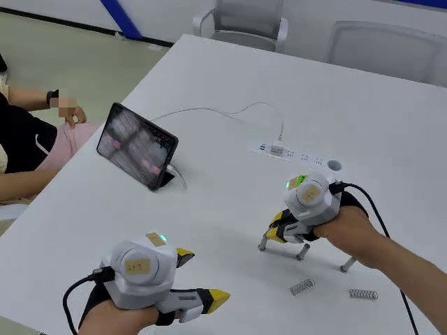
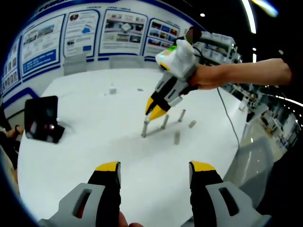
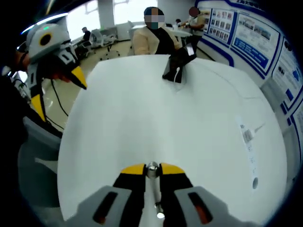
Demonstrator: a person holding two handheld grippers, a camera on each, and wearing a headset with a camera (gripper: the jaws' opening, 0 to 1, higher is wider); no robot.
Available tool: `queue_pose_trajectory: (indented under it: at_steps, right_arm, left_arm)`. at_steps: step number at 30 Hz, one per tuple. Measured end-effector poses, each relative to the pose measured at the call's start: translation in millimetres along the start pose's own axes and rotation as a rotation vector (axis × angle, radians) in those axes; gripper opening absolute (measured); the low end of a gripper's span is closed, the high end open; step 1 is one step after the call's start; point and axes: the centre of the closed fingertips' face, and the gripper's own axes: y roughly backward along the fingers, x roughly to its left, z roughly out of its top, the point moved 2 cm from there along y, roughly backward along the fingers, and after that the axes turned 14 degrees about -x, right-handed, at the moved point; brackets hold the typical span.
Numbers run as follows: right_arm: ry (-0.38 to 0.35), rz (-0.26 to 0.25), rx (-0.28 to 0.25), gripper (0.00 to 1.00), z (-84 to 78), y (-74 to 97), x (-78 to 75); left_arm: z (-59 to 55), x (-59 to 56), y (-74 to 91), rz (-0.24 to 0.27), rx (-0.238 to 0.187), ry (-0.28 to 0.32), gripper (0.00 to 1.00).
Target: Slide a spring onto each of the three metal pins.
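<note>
Three short metal pins stand in a row on the white table: the left pin (image 1: 263, 243), the middle pin (image 1: 303, 251) and the right pin (image 1: 348, 264). My right gripper (image 1: 274, 234) hovers at the top of the left pin (image 2: 145, 127), shut on a thin metal piece (image 3: 152, 169) that looks like a spring. Two loose springs (image 1: 302, 286) (image 1: 363, 294) lie flat in front of the pins. My left gripper (image 1: 201, 278) is open and holds nothing, well to the left of the pins near the table's front edge. Its yellow-tipped jaws (image 2: 155, 166) point toward the pins.
A propped-up tablet (image 1: 137, 145) stands at the left of the table, with a cable running to a white power strip (image 1: 279, 149). A small white cup (image 1: 334, 166) sits behind the right gripper. A person sits at the table's left edge. Chairs (image 1: 244, 21) stand at the far side.
</note>
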Motion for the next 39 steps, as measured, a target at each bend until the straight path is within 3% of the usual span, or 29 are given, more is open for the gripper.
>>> queue_pose_trajectory:
  at_steps: [12, 21, 39]
  right_arm:
    - [0.007, 0.016, 0.019, 0.12, -3.8, -12.6, 2.1]
    - [0.026, 0.036, 0.037, 0.13, -6.6, -22.7, 4.6]
    - [0.068, 0.062, 0.079, 0.13, -16.8, -36.9, 7.9]
  left_arm:
    - [1.5, 0.2, -0.4, -0.001, -0.001, -0.003, 0.60]
    - [11.8, -0.3, -3.7, -0.001, -0.024, -0.003, 0.60]
    - [19.3, -0.9, -6.1, -0.005, -0.037, -0.006, 0.63]
